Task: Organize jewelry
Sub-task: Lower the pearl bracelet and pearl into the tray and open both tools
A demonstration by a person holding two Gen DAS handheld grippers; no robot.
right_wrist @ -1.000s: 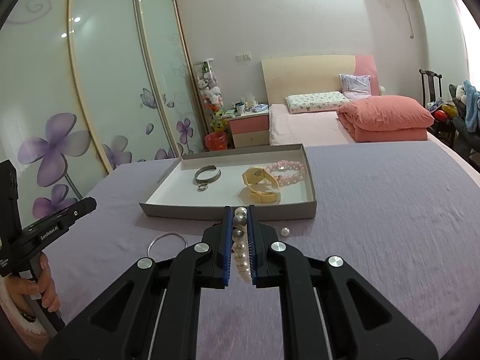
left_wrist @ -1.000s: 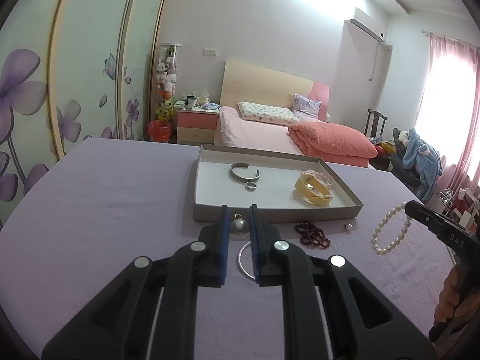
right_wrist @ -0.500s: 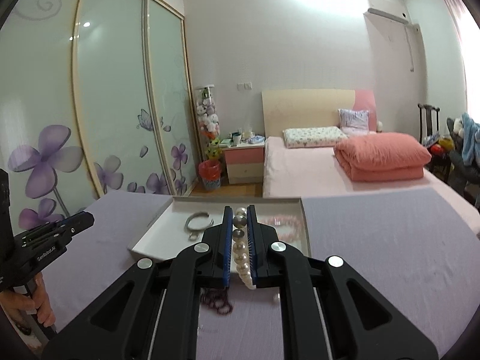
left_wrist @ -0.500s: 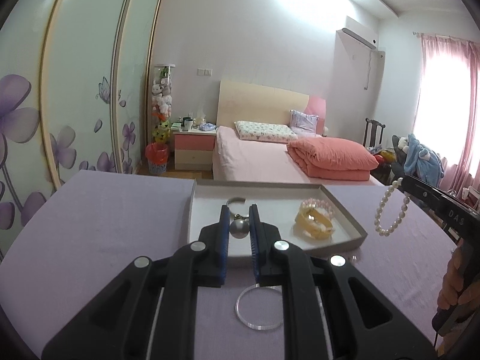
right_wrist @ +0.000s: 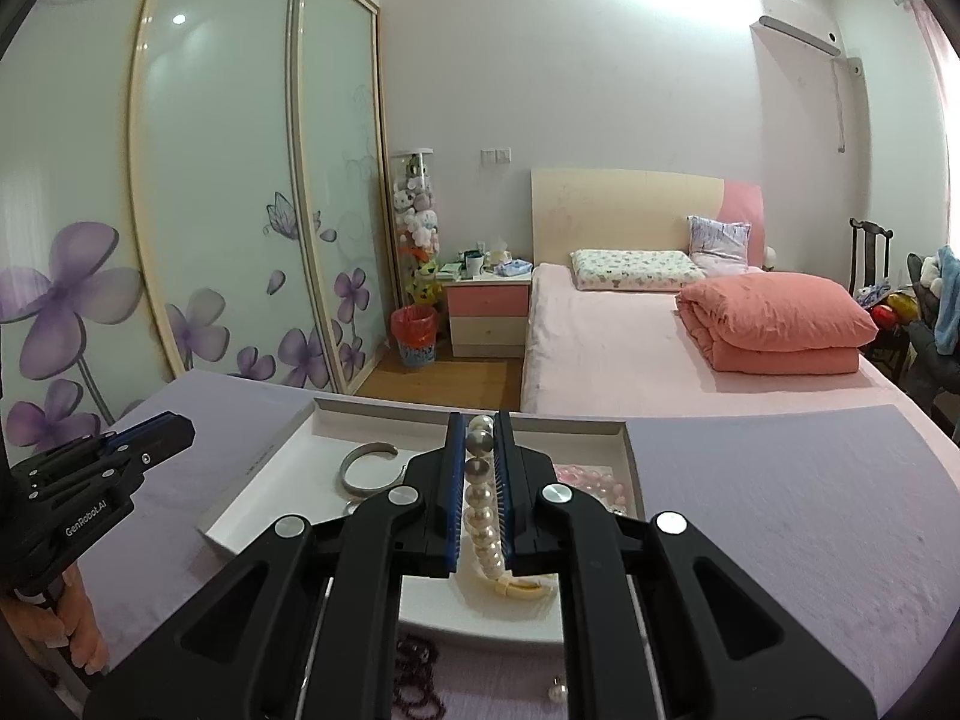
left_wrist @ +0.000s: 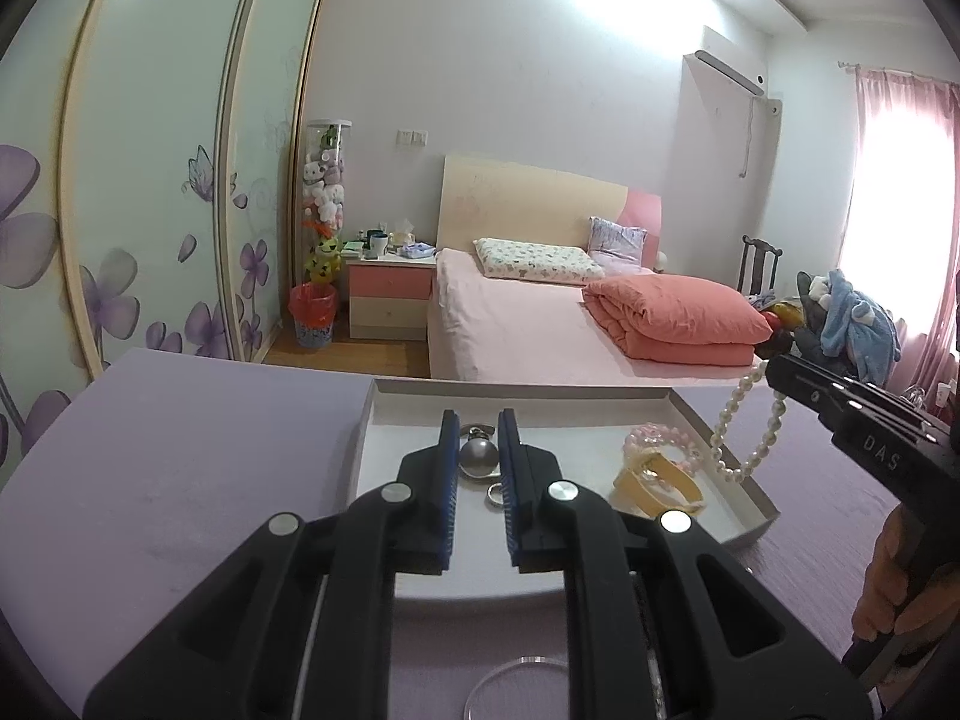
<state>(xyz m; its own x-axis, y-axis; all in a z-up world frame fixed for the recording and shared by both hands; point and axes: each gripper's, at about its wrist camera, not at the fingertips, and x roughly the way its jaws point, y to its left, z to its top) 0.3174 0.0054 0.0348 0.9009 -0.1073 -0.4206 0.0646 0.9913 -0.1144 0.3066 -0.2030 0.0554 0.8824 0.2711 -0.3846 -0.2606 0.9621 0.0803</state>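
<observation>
Left wrist view: left claw (left_wrist: 477, 450) clamped on silver ball pendant (left_wrist: 478, 459), held over white tray (left_wrist: 753, 507) for drop-off; small ring (left_wrist: 495, 495) just below, yellow bangle (left_wrist: 657, 487) at 3 o'clock, clear hoop (left_wrist: 516, 687) on counter (left_wrist: 168, 468) at 6

Right wrist view: right claw (right_wrist: 480, 468) pinching pearl strand (right_wrist: 482, 516) over tray, silver cuff (right_wrist: 367, 467) at 9 o'clock, dark beads (right_wrist: 417, 675) and loose pearl (right_wrist: 558, 690) not yet in tray

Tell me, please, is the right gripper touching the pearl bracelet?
Touching: the right wrist view shows the right gripper clamped on the pearl bracelet.
</observation>
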